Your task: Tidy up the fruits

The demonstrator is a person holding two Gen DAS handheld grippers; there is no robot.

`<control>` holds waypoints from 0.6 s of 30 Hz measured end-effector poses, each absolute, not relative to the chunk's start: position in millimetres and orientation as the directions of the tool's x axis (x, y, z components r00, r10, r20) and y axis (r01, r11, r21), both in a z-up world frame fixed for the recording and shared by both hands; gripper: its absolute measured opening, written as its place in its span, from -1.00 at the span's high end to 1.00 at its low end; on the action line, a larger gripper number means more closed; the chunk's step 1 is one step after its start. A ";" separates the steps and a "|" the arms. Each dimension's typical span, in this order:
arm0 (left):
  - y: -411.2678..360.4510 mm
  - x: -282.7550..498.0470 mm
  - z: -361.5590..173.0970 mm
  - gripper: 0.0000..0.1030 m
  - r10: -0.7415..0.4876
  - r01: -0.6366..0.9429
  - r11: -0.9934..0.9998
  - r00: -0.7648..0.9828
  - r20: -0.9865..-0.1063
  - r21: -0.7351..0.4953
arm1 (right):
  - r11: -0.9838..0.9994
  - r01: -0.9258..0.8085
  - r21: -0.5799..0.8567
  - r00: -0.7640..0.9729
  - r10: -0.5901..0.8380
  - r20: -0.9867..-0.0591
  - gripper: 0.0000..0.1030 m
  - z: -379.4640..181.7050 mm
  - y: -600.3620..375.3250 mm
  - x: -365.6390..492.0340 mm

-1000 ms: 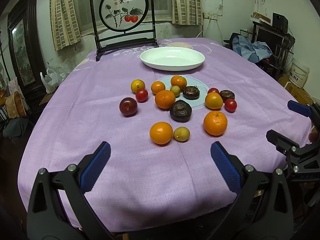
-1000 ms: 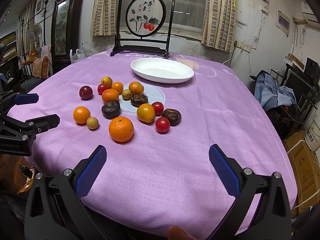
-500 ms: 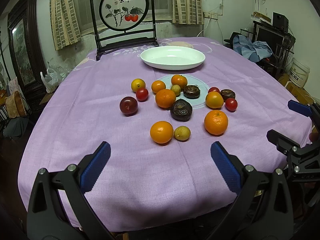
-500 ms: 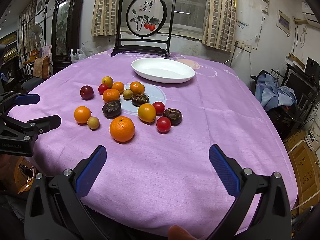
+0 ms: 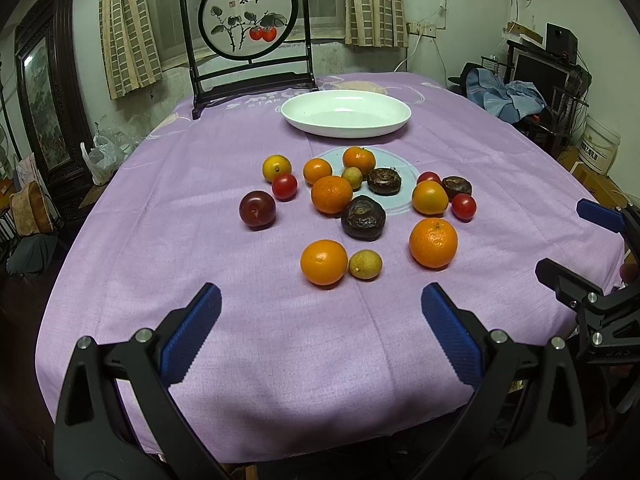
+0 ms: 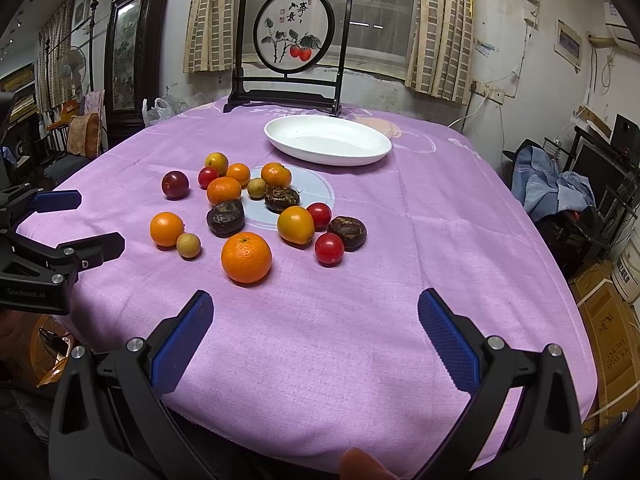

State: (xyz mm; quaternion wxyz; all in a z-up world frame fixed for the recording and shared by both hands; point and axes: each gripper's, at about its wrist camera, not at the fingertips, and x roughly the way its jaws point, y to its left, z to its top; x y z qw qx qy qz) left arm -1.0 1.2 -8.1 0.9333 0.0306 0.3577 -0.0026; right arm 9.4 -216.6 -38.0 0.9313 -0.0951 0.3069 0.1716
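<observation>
Several fruits lie loose mid-table on the purple cloth: oranges [image 5: 433, 242] [image 6: 246, 257], red tomatoes [image 5: 464, 207] [image 6: 329, 249], dark wrinkled fruits [image 5: 363, 218] [image 6: 225, 218], a dark plum [image 5: 257, 209] [image 6: 175, 184] and small yellow-green ones [image 5: 365, 264]. Behind them sits an empty white oval dish [image 5: 346, 114] [image 6: 327, 141]. My left gripper [image 5: 320, 332] is open near the front edge, short of the nearest orange [image 5: 324, 262]. Open too, my right gripper [image 6: 316, 332] hovers over bare cloth before the big orange. Nothing is held.
A black-framed round painted screen [image 5: 249, 26] [image 6: 293, 34] stands at the table's far edge behind the dish. A pale blue circle print [image 6: 316, 194] lies under some fruits. Chairs, a bag and clutter surround the table; blue clothes [image 6: 548, 184] lie on the right.
Both grippers have crept slightly forward toward the fruits; the fruits and dish have not moved, and both grippers stay open.
</observation>
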 end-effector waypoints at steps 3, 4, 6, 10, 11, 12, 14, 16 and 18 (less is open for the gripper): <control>1.4 0.2 -7.6 -0.96 0.018 0.026 0.998 0.744 -0.668 0.056 | 0.923 -0.379 -0.065 0.748 0.264 -0.609 -0.97 -38.6 -216.5 10.7; 1.5 -0.2 -7.8 -0.96 0.017 0.026 0.998 0.744 -0.667 0.055 | 0.923 -0.381 -0.062 0.745 0.267 -0.611 -0.97 -38.7 -216.5 11.3; 1.4 0.3 -7.4 -0.96 0.018 0.027 0.998 0.745 -0.667 0.056 | 0.922 -0.384 -0.052 0.740 0.274 -0.614 -0.97 -38.6 -217.0 12.4; 1.8 -0.2 -8.7 -0.96 0.017 0.027 0.998 0.743 -0.669 0.055 | 0.919 -0.391 -0.044 0.739 0.285 -0.611 -0.97 -38.4 -217.2 14.2; 1.8 -0.8 -9.4 -0.96 0.017 0.028 0.998 0.743 -0.670 0.056 | 0.918 -0.395 -0.039 0.737 0.291 -0.610 -0.97 -38.9 -216.6 14.3; 2.2 -0.8 -10.2 -0.96 0.017 0.028 0.998 0.743 -0.669 0.056 | 0.917 -0.396 -0.033 0.735 0.295 -0.611 -0.97 -39.7 -216.0 14.6; 2.4 -0.7 -10.6 -0.96 0.017 0.027 0.998 0.743 -0.669 0.055 | 0.916 -0.402 -0.013 0.727 0.310 -0.613 -0.97 -42.9 -215.0 16.7; 2.6 -0.9 -12.4 -0.96 0.016 0.028 0.998 0.742 -0.670 0.054 | 0.906 -0.423 0.022 0.701 0.342 -0.626 -0.97 -47.8 -213.0 20.9; 3.7 -3.1 -15.3 -0.96 0.013 0.030 0.998 0.745 -0.667 0.053 | 0.889 -0.455 0.055 0.673 0.383 -0.633 -0.97 -52.0 -209.2 23.5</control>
